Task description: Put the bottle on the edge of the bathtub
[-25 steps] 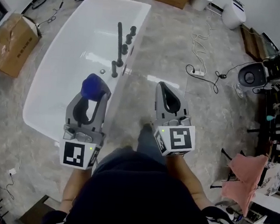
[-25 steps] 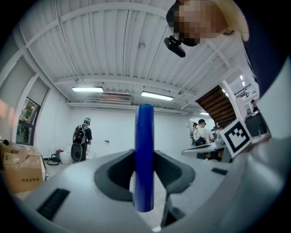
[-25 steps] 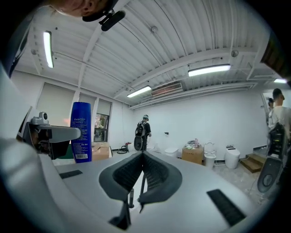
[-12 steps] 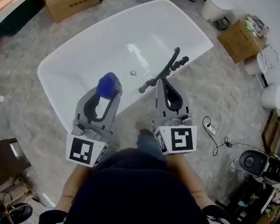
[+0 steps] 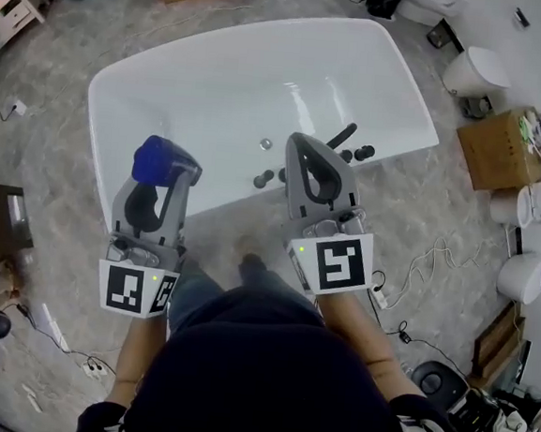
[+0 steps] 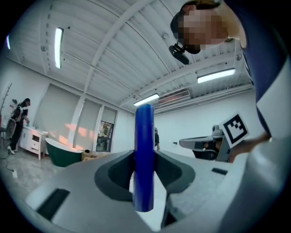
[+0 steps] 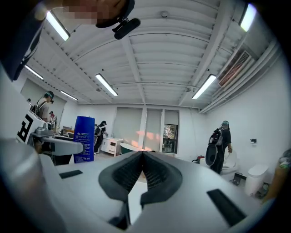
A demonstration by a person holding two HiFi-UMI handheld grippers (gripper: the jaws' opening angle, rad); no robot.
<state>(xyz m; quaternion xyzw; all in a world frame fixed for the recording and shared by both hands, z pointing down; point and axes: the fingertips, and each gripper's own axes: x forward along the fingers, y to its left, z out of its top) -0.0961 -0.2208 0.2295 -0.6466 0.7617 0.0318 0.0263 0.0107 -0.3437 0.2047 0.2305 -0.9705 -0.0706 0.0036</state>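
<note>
The bottle (image 5: pixel 163 159) is held pinched between the jaws of the left gripper (image 5: pixel 165 180). In the left gripper view the blue bottle (image 6: pixel 144 132) is seen narrow side on, and the pads of the left gripper (image 6: pixel 144 157) are pressed against its two sides, about halfway up. Its long axis is set upright, crosswise to the jaws, which are pointed level. One end is raised well above the jaws and the other hangs below them. Which end carries the cap cannot be told.

In the right gripper view the bottle (image 7: pixel 83 139) is shown upright too, with its broad printed face turned towards that camera.

From the head view only the bottle's upper end is seen. It is carried in the air over the near left part of the white bathtub (image 5: pixel 215 93) and is not set down on the edge.

The right gripper (image 5: pixel 300 145) is held beside the left one, over the tub's near edge and close to the dark taps (image 5: pixel 284 174). The jaws of the right gripper (image 7: pixel 142 154) are pressed together, with nothing between them.
</note>
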